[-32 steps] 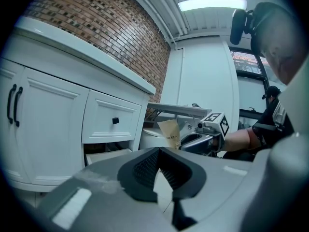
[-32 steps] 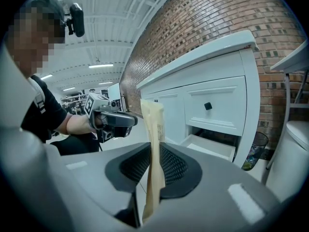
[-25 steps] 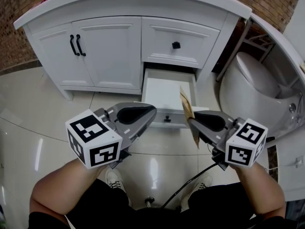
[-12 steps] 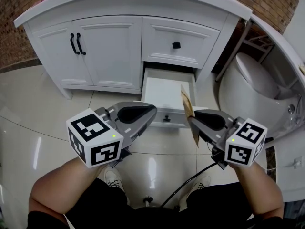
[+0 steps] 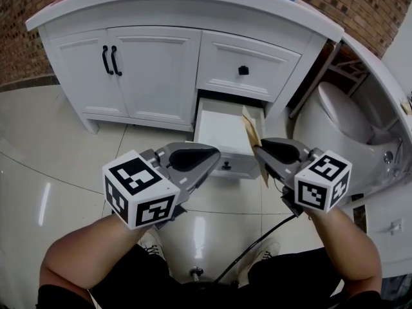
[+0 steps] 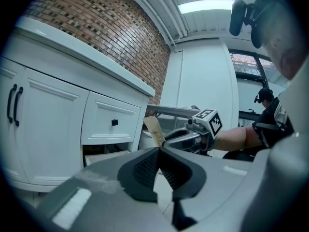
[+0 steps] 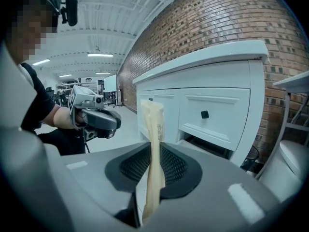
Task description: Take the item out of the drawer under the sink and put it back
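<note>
A flat tan paper packet stands on edge in my right gripper, which is shut on it just above the front right corner of the open bottom drawer. In the right gripper view the packet rises upright between the black pads. The drawer's white inside looks bare. My left gripper is shut with nothing in it and hovers over the drawer's front left edge. In the left gripper view the packet shows beyond my closed jaws, held by the right gripper.
The white vanity has two doors with black handles at the left and a closed upper drawer with a black knob. A white toilet stands to the right. Glossy floor tiles spread at the left. The person's shoes stand below.
Both grippers have shifted slightly toward the vanity, the right one carrying the packet closer over the drawer. The view has moved a little to the left.
</note>
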A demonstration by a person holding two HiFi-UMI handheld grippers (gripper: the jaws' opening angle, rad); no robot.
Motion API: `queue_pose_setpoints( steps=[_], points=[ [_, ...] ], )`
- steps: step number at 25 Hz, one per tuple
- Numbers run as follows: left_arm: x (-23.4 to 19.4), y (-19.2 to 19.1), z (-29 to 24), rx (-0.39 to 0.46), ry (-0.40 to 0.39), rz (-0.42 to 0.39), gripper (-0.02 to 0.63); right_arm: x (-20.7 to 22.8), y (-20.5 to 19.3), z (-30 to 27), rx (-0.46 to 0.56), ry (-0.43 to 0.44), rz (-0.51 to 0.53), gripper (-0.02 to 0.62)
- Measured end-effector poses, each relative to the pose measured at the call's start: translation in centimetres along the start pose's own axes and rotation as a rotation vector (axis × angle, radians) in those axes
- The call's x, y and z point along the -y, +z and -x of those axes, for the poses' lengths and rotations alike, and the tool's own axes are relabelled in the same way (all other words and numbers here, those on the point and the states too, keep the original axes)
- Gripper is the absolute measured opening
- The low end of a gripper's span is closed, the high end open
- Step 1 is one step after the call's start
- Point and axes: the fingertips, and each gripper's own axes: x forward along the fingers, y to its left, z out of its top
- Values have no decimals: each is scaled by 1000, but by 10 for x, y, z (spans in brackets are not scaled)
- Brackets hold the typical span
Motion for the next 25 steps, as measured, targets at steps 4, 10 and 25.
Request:
queue_pose_setpoints(
  steps=[4,10,25],
  points=[
    [-3,2,2,5,5,3,6,13,9,-20,-23,-10,45,64],
    [-6,7,3,22,6,-1,6,48,26,-62,-21,-51,149,64],
    [-31,9,8,36,36,52,6,142,-73,-168,-429,-93,237,64]
  ],
)
